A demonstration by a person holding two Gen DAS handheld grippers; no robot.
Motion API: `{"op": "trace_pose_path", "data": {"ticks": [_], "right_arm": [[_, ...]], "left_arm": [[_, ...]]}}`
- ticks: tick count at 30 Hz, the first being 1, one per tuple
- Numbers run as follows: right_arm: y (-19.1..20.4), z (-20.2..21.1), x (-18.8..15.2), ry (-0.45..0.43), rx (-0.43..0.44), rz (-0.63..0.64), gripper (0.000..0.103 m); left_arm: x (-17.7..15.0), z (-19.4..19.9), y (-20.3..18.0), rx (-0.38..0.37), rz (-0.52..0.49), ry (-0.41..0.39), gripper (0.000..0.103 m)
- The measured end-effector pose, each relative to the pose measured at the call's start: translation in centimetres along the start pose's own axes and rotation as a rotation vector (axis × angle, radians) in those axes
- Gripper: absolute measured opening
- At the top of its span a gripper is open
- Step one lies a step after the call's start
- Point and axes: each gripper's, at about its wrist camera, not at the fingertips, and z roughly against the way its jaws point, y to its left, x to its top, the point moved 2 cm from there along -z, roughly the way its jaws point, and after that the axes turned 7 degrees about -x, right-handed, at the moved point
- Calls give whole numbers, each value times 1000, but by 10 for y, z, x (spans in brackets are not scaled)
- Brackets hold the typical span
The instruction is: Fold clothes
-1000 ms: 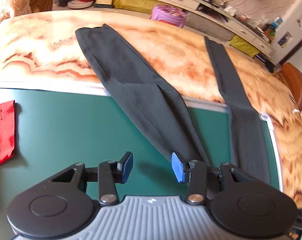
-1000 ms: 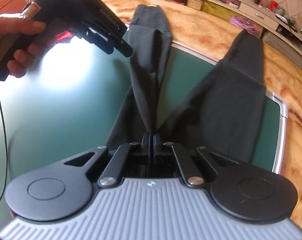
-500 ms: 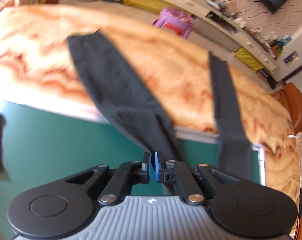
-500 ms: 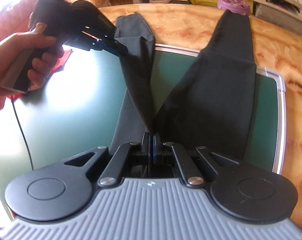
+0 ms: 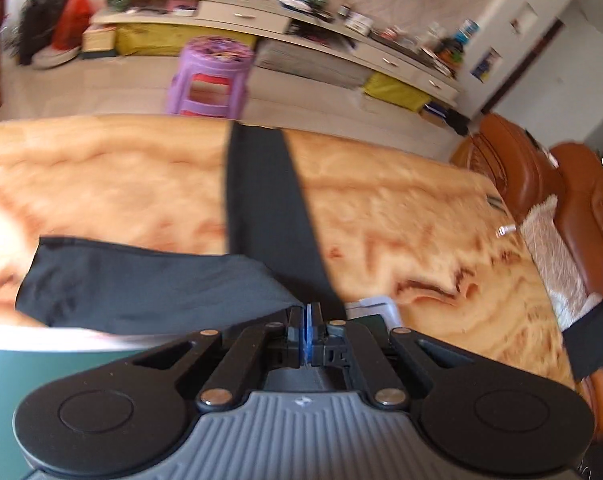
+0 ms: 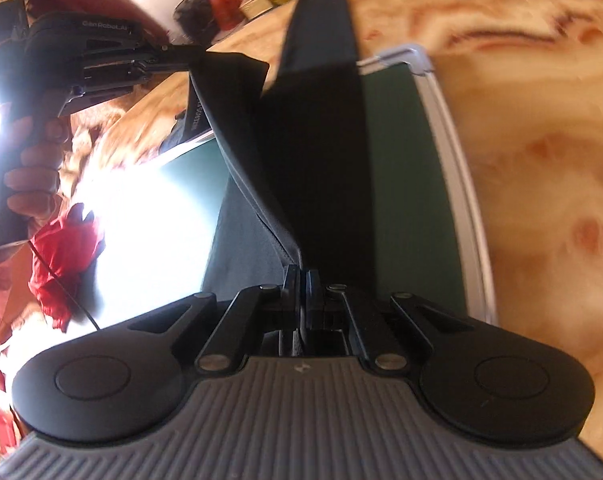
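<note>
Left wrist view shows the left gripper [image 5: 306, 322] pinched together on the waist end of the black trousers [image 5: 149, 288], one leg running toward 12 o'clock over the marble table [image 5: 401, 216], the other toward 9. Right gripper [image 6: 303, 280] is likewise clamped on the cloth above the green mat [image 6: 405, 184]. Uneven lifting could twist the legs and spoil the fold, or thin fabric might slip from either pinch

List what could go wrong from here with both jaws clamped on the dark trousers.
1. The left gripper and right gripper each pinch only a thin edge of the dark trousers, so the fabric may slip out if pulled taut.
2. One trouser leg reaches the far edge of the marbled table; dragging could pull it askew.
3. The red cloth lies near and might get caught in the fold.
</note>
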Motion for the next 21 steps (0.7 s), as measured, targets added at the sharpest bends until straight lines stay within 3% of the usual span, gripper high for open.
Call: {"op": "trace_pose_path", "data": {"ticks": [9,12,14,16,19,21], "right_arm": [[-21,-8,-11,-27,-71,-1,6],[-24,-9,-8,-17,-65,-5,7],[-23,-8,-4,-9,-88,0,7],[-22,-4,1,-22,-134,18,14],[-18,4,14,-54,-162,34,17],[-16,6,26,-67,-162,39,21]], "left_arm": [[-8,-59,-37,12,-104,85,3],[-9,-62,-35,43,-114,95,9],[-8,-59,-32,55,-116,99,30],[-10,-47,-27,46,-106,89,40],[-25,-25,-25,47,-122,101,42],[-46,-14,-23,30,-118,149,42]]}}
